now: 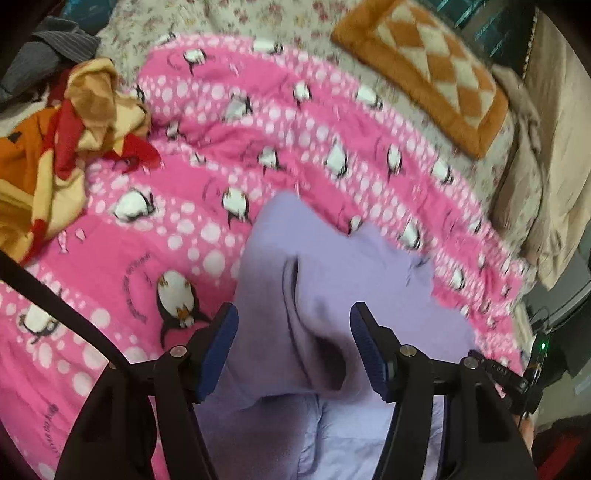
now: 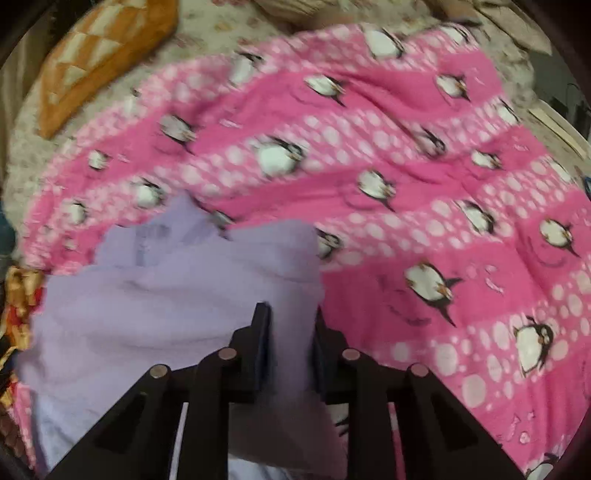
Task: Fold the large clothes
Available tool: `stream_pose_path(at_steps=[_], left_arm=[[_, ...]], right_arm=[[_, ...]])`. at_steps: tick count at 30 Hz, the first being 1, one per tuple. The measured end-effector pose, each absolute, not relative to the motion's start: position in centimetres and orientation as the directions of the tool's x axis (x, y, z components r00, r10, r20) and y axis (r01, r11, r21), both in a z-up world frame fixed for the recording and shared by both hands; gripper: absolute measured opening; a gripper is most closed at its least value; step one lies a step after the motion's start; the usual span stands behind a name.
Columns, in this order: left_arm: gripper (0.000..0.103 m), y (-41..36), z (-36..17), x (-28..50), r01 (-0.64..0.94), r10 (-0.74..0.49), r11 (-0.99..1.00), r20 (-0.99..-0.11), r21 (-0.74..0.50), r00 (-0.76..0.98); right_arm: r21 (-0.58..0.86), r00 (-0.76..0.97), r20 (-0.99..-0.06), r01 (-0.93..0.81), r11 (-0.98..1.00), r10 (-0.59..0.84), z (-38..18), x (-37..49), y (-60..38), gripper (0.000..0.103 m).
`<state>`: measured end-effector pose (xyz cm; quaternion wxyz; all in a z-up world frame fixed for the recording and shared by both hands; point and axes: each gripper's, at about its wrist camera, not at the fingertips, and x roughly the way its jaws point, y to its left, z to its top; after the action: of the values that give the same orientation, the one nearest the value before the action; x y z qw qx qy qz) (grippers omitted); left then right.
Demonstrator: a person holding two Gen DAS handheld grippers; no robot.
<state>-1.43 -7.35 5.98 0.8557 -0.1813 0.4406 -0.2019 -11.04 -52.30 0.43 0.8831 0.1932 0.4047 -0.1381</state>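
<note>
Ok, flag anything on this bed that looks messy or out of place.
The lavender garment lies bunched and rumpled on the pink penguin blanket, not flat. A crumpled orange, red and yellow cloth sits heaped at the blanket's edge, with dark grey clothing piled behind it. Nothing looks spilled or damaged.

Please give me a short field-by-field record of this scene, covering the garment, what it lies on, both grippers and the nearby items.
garment: lilac soft fleece garment, rumpled, not yet folded flat
surface: pink penguin-print blanket spread over a floral sheet
left gripper: open, pads either side of a lilac fold, not pressing
right gripper: shut on the lilac cloth
nearby: orange-and-cream diamond-pattern cushion; crumpled orange, red and yellow cloth; grey striped cloth
</note>
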Motion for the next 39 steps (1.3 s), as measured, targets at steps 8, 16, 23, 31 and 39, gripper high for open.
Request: stream_pose_path(at_steps=[8,16,23,31,39], left_arm=[[0.033,-7.6,6.5,-2.5,0.204,-0.463,0.881,-0.688,-0.427,0.559],[0.033,-8.6,3.4,-2.1,0.157,-0.356,0.934,-0.797,-0.321,0.488],[0.033,-8.9,3.6,-2.6,0.160,-0.332,0.943,-0.796,-0.292,0.507],[0.034,-9.2,3.7,-2.7,0.166,-0.318,0.948,-0.795,-0.271,0.516],[0.034,-9.5,3.6,-2.7,0.172,-0.305,0.952,-0.793,-0.252,0.527]], right_arm=[[0.344,0.654,-0.756,0.429,0.835,-0.024,2.8,-14.4,-53.3,0.034],[0.078,0.524,-0.838,0.385,0.919,-0.149,-0.5,-14.4,-49.8,0.036],[0.218,0.614,-0.784,0.406,0.887,-0.089,2.2,-18.0,-50.1,0.040],[0.199,0.573,-0.816,0.405,0.893,-0.078,-0.1,-16.9,-50.1,0.047],[0.244,0.568,-0.822,0.417,0.876,-0.042,-1.4,-16.7,-51.2,0.055]])
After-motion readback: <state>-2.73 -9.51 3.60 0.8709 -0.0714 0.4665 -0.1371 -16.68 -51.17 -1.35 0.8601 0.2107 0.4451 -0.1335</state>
